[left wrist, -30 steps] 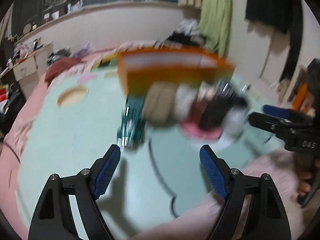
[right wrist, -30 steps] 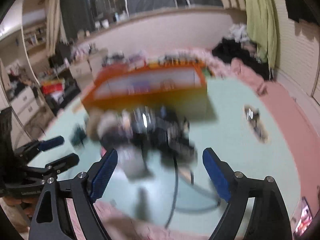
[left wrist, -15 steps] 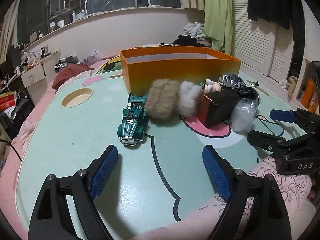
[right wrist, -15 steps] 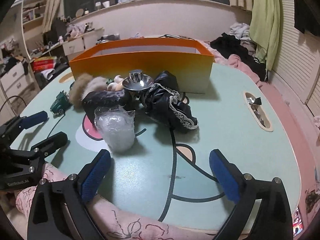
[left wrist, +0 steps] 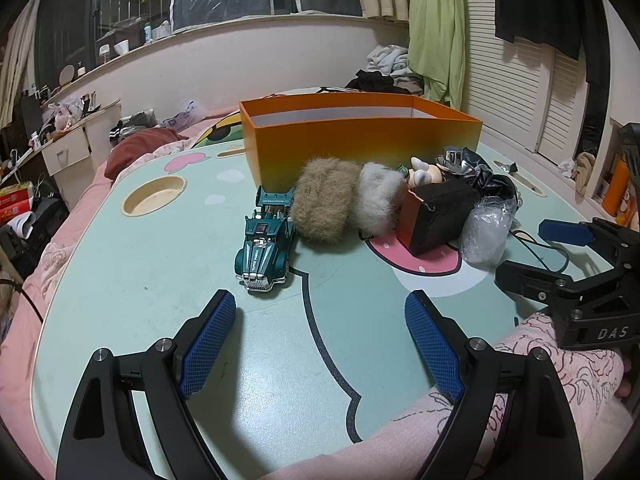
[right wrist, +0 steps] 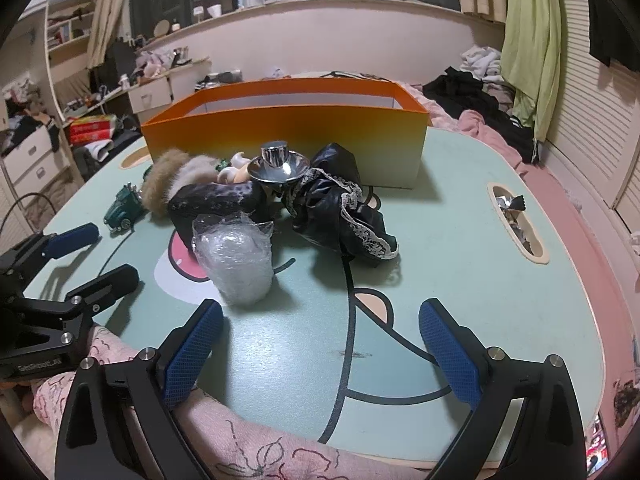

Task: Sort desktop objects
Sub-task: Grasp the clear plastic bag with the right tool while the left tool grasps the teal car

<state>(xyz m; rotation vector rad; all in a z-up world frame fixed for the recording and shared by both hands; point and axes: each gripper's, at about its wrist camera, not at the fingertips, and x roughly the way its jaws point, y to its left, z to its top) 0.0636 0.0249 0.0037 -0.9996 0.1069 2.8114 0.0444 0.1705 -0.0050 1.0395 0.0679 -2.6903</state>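
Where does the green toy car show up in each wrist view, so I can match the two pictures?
Left wrist view: the green toy car sits left of centre, nose toward the camera, beside the brown fur ball.
Right wrist view: the car is small at the far left, beyond the left hand-held gripper.
Shared landmark: the orange box behind the pile.

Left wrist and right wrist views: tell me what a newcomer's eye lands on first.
The big orange box at the back of the mint-green table grabs attention first. In front of it lies a row of clutter: a green toy car at the left end, a tan fur ball beside it, and a bubble-wrapped bundle nearest the open right gripper.
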